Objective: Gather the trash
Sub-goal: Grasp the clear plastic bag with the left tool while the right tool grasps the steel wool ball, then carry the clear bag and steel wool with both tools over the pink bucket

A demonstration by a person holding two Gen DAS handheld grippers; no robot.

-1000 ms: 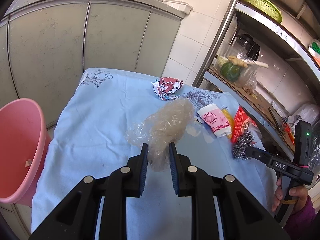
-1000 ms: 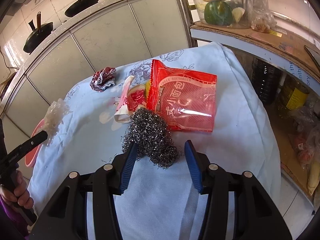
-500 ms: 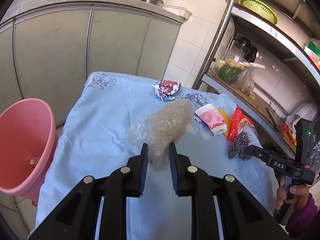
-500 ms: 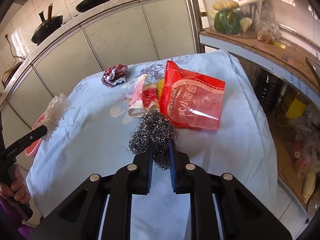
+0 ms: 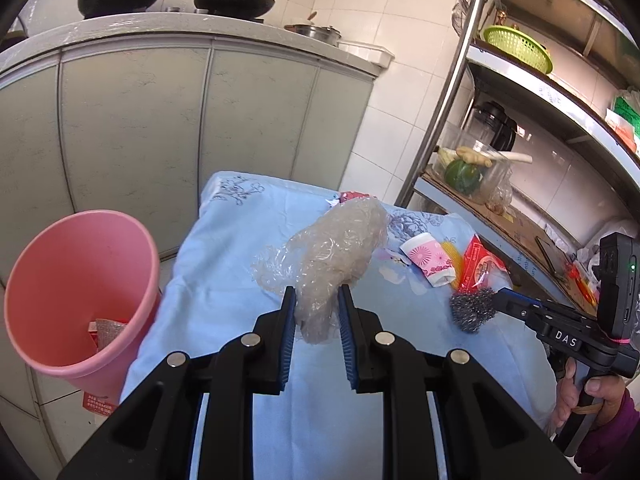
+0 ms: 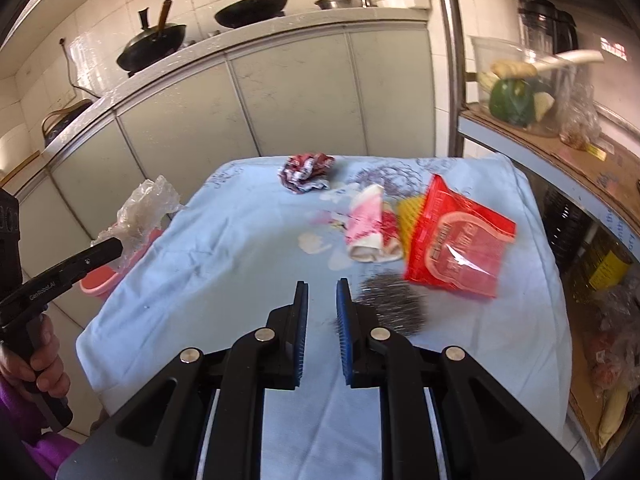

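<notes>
My left gripper (image 5: 316, 304) is shut on a crumpled clear plastic bag (image 5: 332, 256) and holds it above the blue tablecloth (image 5: 224, 280), to the right of the pink bin (image 5: 76, 288). My right gripper (image 6: 322, 300) is nearly shut with nothing between its pads. The steel wool ball (image 6: 390, 306) lies blurred just right of its right finger; in the left wrist view the steel wool ball (image 5: 472, 312) sits at the right gripper's tip. A red snack bag (image 6: 460, 252), a pink paper cup (image 6: 368, 228) and a crumpled wrapper (image 6: 306, 170) lie on the cloth.
The pink bin stands at the table's left edge with some trash inside. Grey cabinets (image 5: 200, 120) stand behind the table. A metal shelf rack (image 6: 560, 136) with a container of vegetables stands to the right.
My left gripper has lifted the plastic bag higher. The steel wool has slipped out from between my right gripper's pads and now lies to the right of them.
</notes>
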